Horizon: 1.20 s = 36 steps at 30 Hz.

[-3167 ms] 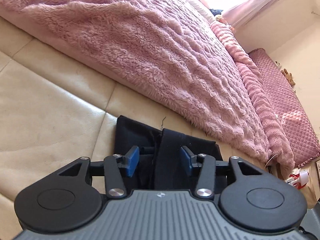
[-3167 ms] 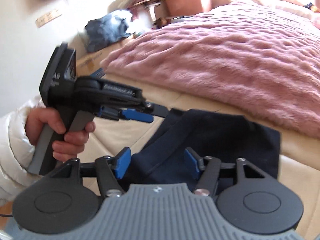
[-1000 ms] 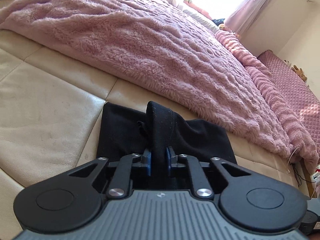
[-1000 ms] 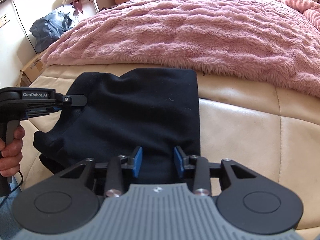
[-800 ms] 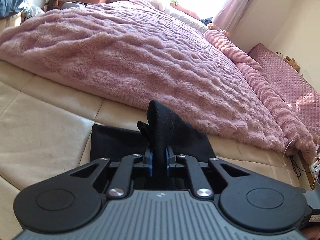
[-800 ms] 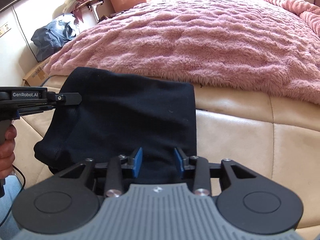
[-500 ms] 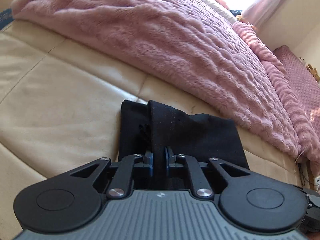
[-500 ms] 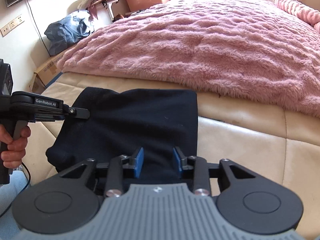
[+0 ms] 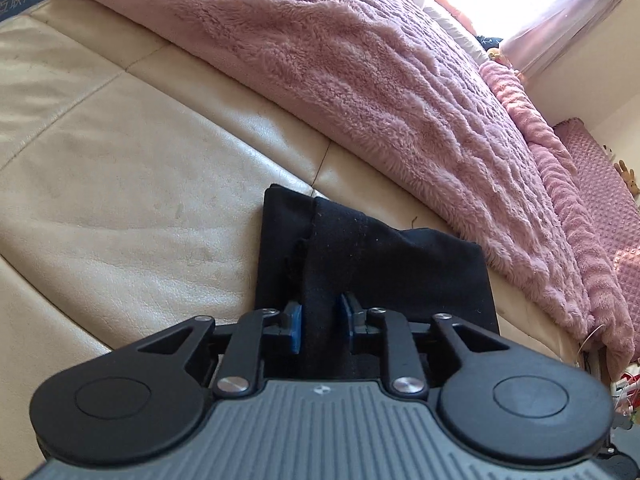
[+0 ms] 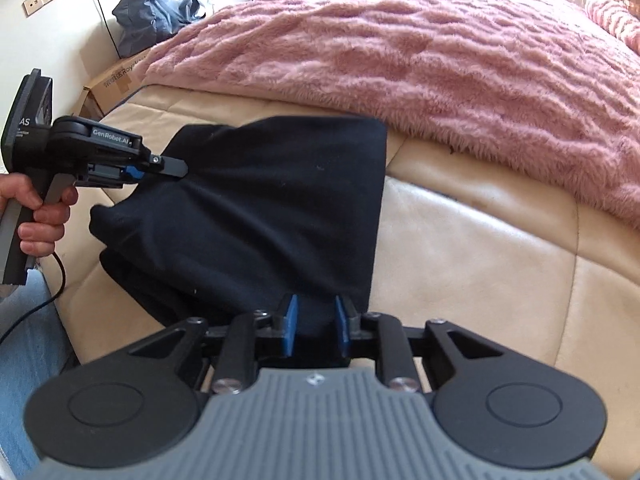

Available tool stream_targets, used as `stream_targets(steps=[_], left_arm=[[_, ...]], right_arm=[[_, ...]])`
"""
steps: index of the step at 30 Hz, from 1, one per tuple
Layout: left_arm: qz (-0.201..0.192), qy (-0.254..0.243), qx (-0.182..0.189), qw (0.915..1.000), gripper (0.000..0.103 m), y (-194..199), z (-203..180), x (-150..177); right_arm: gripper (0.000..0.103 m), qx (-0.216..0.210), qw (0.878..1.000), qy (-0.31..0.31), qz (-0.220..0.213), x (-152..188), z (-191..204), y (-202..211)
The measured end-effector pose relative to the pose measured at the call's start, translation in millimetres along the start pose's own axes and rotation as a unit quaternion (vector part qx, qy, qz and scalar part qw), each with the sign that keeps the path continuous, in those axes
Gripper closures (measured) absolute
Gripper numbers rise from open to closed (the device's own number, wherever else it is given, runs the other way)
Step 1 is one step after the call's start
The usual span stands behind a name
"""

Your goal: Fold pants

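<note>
**Last fold of the pants being laid down**

From the left wrist: the black pants lie folded on the cream leather cushion, close to the edge of the pink fleece blanket. The left gripper has a raised ridge of the cloth standing between its blue pads, and its jaws are opening; the pads look barely off the fabric, so I'd call this the release of a fold. Next it likely needs to back away cleanly without dragging the layer.

From the right wrist: the right gripper straddles the near hem of the pants, its jaws closing around that edge, though I can't tell whether the pads bite yet. The left gripper, carried in a bare hand, touches the bundle's far corner.
</note>
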<state>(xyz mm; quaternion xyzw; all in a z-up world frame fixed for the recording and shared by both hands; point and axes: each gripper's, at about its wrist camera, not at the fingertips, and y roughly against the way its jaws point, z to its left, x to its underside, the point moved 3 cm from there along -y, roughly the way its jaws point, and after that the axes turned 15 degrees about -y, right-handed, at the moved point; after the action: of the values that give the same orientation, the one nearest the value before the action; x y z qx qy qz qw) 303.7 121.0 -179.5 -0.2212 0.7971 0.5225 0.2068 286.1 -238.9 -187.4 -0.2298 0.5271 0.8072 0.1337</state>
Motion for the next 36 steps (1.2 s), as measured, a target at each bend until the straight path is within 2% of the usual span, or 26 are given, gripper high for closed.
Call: stream_targets(steps=[2,3,5,6,8,10,14,16,19,21,22,23,25,28,31,34,36], left_arm=[[-0.019,-0.014,-0.045,0.9987,0.069,13.0,-6.1,-8.2],[-0.033,-0.023,-0.054,0.9977,0.069,19.2,-9.8,-13.6],[-0.055,-0.034,-0.042,0.997,0.069,27.4,-17.7,-24.5],[-0.06,-0.047,-0.03,0.9967,0.07,27.7,-24.2,-30.9],[-0.057,-0.082,-0.016,0.9949,0.08,17.9,-36.9,-39.3],[-0.043,-0.087,-0.024,0.995,0.084,-0.4,-39.0,-42.3],[-0.011,-0.081,-0.065,0.9946,0.097,-31.2,-23.5,-36.2],[-0.013,-0.068,-0.059,0.9959,0.097,-33.5,-15.8,-33.1],[-0.013,-0.064,-0.061,0.996,0.097,-22.9,-16.4,-35.9],[-0.025,-0.057,-0.071,0.9955,0.082,-10.5,-17.2,-36.6],[-0.031,-0.053,-0.077,0.9952,0.064,-4.8,-16.4,-36.3],[-0.034,-0.046,-0.085,0.9948,0.048,0.7,-15.0,-35.1],[-0.021,-0.034,-0.097,0.9945,0.04,5.8,-11.6,-30.6],[0.003,0.0,-0.089,0.9961,0.029,9.8,0.1,-15.2],[0.024,0.049,-0.06,0.9967,0.029,8.3,12.3,3.4],[0.011,0.063,-0.037,0.9972,0.032,9.4,12.7,14.4],[0.008,0.061,-0.028,0.9977,0.041,7.7,11.0,15.7]], right_arm=[[0.087,0.001,1.0,0.005,-0.024,-16.3,1.3,3.7],[0.088,0.006,0.999,0.005,-0.035,-26.2,1.0,1.0],[0.1,0.013,0.999,0.0,-0.047,-45.0,-1.4,-10.1],[0.102,0.014,0.999,-0.009,-0.052,-56.7,-3.8,-19.7],[0.103,0.011,0.998,-0.026,-0.055,-77.4,-6.5,-39.0],[0.103,0.009,0.997,-0.03,-0.063,-95.7,-5.7,-57.0],[0.103,0.011,0.999,-0.024,-0.04,-111.9,-2.4,-95.2],[0.103,0.014,0.999,-0.031,-0.026,-110.0,-6.9,-108.6],[0.103,0.005,0.998,-0.045,-0.035,-111.3,-10.4,-102.2],[0.101,0.002,0.998,-0.054,-0.044,-108.9,-11.5,-91.2],[0.095,0.001,0.997,-0.066,-0.045,-106.7,-14.3,-86.1],[0.081,-0.005,0.996,-0.08,-0.043,-103.9,-17.6,-81.5],[0.065,-0.023,0.993,-0.114,-0.031,-94.8,-25.8,-73.9],[0.065,-0.042,0.985,-0.169,-0.011,-75.3,-39.4,-66.6],[0.065,-0.062,0.973,-0.221,0.007,-56.8,-51.1,-62.8],[0.067,-0.083,0.964,-0.252,0.022,-42.8,-56.0,-64.4],[0.069,-0.089,0.96,-0.265,0.019,-38.0,-56.9,-65.0]])
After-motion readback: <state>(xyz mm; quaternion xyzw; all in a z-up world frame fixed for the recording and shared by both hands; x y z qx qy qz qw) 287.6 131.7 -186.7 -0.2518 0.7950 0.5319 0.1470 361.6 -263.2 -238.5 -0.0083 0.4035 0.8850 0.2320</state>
